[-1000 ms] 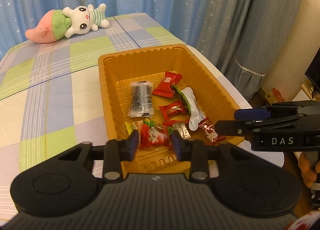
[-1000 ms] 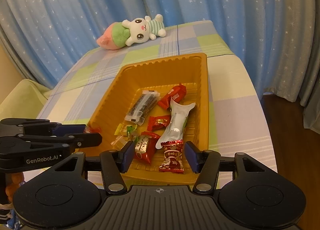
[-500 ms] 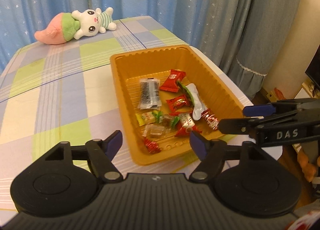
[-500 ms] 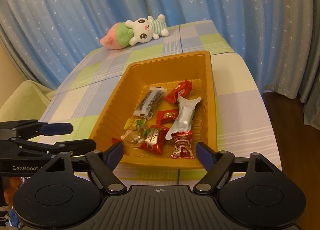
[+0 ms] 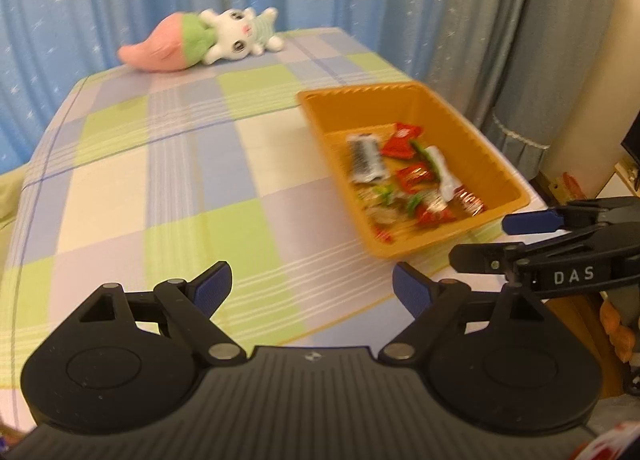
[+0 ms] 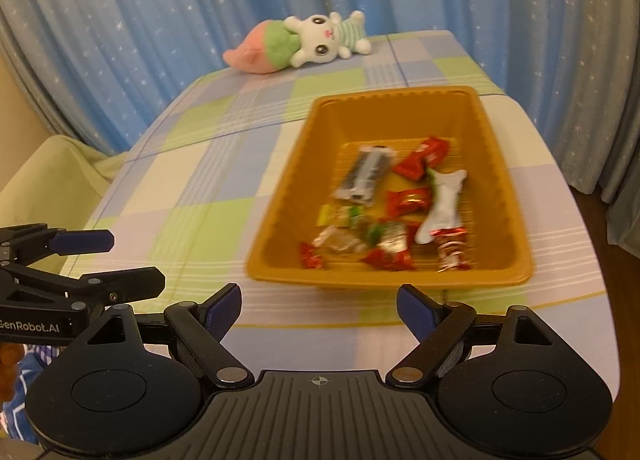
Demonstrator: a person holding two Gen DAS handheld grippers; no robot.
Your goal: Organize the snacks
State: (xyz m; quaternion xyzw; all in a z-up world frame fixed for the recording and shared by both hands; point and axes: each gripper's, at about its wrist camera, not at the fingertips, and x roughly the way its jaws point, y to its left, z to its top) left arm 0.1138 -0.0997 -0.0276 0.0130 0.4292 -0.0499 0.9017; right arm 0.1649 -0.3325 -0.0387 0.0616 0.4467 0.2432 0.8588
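Note:
An orange tray [image 6: 280, 216] stands on the checked tablecloth and holds several wrapped snacks: a black-and-clear packet [image 6: 366, 176], red candies [image 6: 408, 200], a long white packet [image 6: 442, 206]. The tray also shows in the left wrist view [image 5: 492, 164], to the right. My left gripper [image 5: 312, 286] is open and empty over the table's near part, left of the tray. My right gripper [image 6: 318, 306] is open and empty, just short of the tray's near rim. Each gripper shows at the edge of the other's view.
A pink, green and white plush toy [image 6: 304, 42] lies at the table's far edge against blue star curtains. The checked tablecloth [image 5: 160, 188] stretches left of the tray. A pale green seat [image 6: 44, 172] stands left of the table; the floor drops off at the right.
My left gripper let go of a red candy into the tray. Both grippers opened wide and pulled back; the left one swung left of the tray.

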